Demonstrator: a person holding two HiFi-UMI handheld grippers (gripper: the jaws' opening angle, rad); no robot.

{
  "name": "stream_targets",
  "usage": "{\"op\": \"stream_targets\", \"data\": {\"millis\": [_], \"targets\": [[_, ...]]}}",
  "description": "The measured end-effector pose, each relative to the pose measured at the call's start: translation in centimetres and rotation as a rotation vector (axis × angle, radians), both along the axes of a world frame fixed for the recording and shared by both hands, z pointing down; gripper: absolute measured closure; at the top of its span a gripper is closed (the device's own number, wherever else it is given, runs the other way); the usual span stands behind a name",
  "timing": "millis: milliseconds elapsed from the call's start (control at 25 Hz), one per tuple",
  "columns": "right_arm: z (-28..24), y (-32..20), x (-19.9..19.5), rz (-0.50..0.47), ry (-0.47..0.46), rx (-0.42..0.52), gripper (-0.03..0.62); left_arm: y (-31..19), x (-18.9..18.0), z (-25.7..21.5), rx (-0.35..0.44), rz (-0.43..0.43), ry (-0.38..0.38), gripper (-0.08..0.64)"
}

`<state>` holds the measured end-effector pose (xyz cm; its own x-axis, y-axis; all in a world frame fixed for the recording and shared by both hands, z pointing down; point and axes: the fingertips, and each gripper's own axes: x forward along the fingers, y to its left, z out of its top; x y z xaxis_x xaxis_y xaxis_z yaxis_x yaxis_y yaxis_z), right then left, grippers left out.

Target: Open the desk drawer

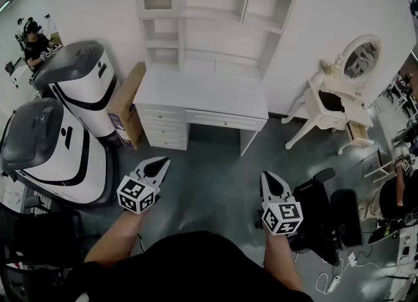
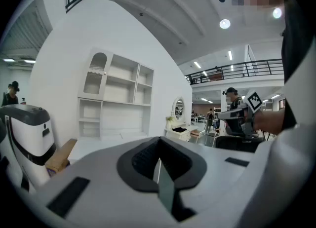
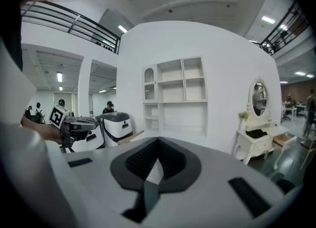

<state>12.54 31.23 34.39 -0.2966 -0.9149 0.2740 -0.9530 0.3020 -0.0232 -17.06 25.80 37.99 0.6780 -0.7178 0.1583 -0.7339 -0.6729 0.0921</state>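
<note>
White shelf unit [image 1: 215, 13] is seen at 12 o'clock in head view, set against the wall, w/ the white desk [image 1: 202, 91] directly in front of it. Two white-grey machines [image 1: 46, 147] are parked at 9–10 o'clock, one behind the other; the rear one is just beside the desk's L end. A white dressing table [image 1: 339, 91] w/ oval mirror [image 1: 360, 59] is placed at 2 o'clock, apart from the desk. A black chair [image 1: 326, 209] is found at 4 o'clock, just beside the R arm. A cardboard box [image 1: 127, 104] is leaned between the rear machine and the desk.

Left gripper [image 1: 155, 168] and right gripper [image 1: 271, 183] are held at 6 o'clock, side by side, both pointed toward the desk and well apart from it. In each gripper view the tongs are seen together, only a thin slit left between pads, nothing clamped.

The drawer [image 1: 225, 121] is located under the desktop, centre-R, at 12 o'clock from the right gripper, and is seen fully pushed in. A stack of small drawers [image 1: 163, 127] is fitted at its 9 o'clock.
</note>
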Motion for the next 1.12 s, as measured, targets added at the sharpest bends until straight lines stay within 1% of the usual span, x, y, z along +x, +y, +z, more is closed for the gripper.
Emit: {"op": "stream_targets", "data": {"millis": [200,360,560,800,1120], "targets": [[0.2,0.0,-1.6,0.003,0.004,0.0,0.591,0.0,-1.4,0.2,0.001,0.015,0.001,0.551],[0.4,0.1,-2.9,0.009,0.014,-0.008,0.591,0.0,-3.2,0.8,-0.008,0.018,-0.001,0.551],[0.5,0.5,-3.7,0.023,0.019,-0.014,0.591,-0.1,-4.6,1.1,-0.013,0.021,0.0,0.551],[1.3,1.3,-4.1,0.024,0.016,-0.037,0.591,0.1,-4.5,1.8,-0.03,0.04,-0.002,0.551],[3.5,-1.3,-1.7,0.046,-0.05,-0.066,0.591,-1.6,-3.0,3.5,-0.066,0.037,-0.03,0.551]]}}
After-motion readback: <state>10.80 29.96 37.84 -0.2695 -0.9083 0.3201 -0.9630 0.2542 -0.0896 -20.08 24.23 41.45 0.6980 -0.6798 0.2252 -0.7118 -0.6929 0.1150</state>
